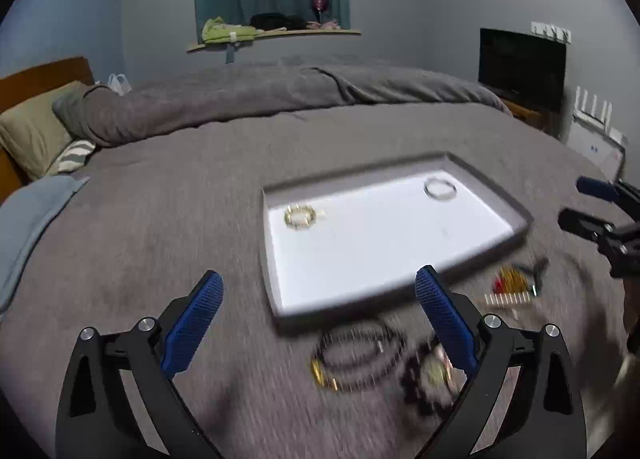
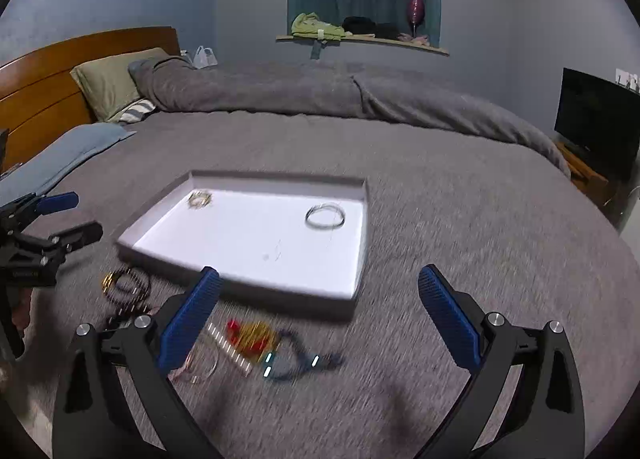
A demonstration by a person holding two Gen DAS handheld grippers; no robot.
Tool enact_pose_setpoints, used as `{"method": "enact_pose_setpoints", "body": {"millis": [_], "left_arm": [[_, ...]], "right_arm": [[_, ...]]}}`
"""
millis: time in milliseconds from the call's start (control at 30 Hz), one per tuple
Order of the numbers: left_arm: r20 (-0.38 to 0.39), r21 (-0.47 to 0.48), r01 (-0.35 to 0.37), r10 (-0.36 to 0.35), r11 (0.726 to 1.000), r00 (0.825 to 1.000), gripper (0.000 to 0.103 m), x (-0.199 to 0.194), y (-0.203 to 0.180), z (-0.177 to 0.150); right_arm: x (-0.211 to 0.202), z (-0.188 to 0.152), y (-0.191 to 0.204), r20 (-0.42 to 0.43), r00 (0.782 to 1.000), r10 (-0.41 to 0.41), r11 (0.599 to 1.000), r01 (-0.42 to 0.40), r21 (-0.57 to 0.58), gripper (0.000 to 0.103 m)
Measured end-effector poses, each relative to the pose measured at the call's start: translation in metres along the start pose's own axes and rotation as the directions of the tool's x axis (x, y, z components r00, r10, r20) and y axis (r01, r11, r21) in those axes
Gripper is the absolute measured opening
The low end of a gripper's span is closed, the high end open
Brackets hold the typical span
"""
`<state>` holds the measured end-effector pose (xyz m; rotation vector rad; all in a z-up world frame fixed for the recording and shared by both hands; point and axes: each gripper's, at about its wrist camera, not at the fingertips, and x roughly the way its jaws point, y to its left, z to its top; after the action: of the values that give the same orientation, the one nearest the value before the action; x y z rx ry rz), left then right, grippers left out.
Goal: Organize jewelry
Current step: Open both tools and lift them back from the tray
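A shallow white tray (image 1: 380, 243) (image 2: 256, 247) lies on the grey bedspread. It holds a gold bracelet (image 1: 300, 217) (image 2: 200, 199) at its left end and a silver bangle (image 1: 440, 189) (image 2: 325, 217) at its right end. Loose pieces lie in front of the tray: a black necklace (image 1: 356, 355) (image 2: 128, 285), a red and gold piece (image 1: 512, 279) (image 2: 250, 333) and a blue necklace (image 2: 296, 363). My left gripper (image 1: 319, 274) (image 2: 86, 213) is open and empty above the black necklace. My right gripper (image 2: 319, 271) (image 1: 574, 199) is open and empty above the red and gold piece.
A rolled grey duvet (image 2: 320, 95) lies across the far side of the bed, with pillows (image 2: 112, 79) and a wooden headboard (image 2: 48, 75) at the left. A dark screen (image 2: 596, 123) stands off the bed at the right. A light blue cloth (image 1: 28, 219) lies at the left edge.
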<state>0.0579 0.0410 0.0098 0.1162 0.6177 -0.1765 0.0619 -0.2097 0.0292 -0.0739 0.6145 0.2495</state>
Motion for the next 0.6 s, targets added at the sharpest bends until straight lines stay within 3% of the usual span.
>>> {"method": "enact_pose_setpoints", "body": {"millis": [200, 300, 433, 600], "left_arm": [[-0.039, 0.011, -0.011, 0.012, 1.0, 0.999, 0.096, -0.002, -0.005, -0.039], [-0.071, -0.022, 0.019, -0.021, 1.0, 0.997, 0.096, 0.008, 0.001, -0.044], [-0.078, -0.025, -0.002, 0.0, 1.0, 0.997, 0.096, 0.015, 0.005, -0.048], [-0.1, -0.042, 0.014, -0.018, 0.999, 0.995, 0.096, 0.023, 0.008, -0.05]], "right_arm": [[-0.007, -0.034, 0.007, 0.012, 1.0, 0.011, 1.0, -0.012, 0.022, 0.098], [-0.005, -0.047, 0.004, -0.004, 0.999, 0.038, 0.998, -0.037, 0.045, 0.098], [0.003, -0.053, -0.001, -0.027, 1.0, 0.015, 0.999, -0.014, 0.044, 0.098], [0.009, -0.055, -0.013, -0.061, 0.997, 0.048, 0.994, -0.041, 0.104, 0.098]]}}
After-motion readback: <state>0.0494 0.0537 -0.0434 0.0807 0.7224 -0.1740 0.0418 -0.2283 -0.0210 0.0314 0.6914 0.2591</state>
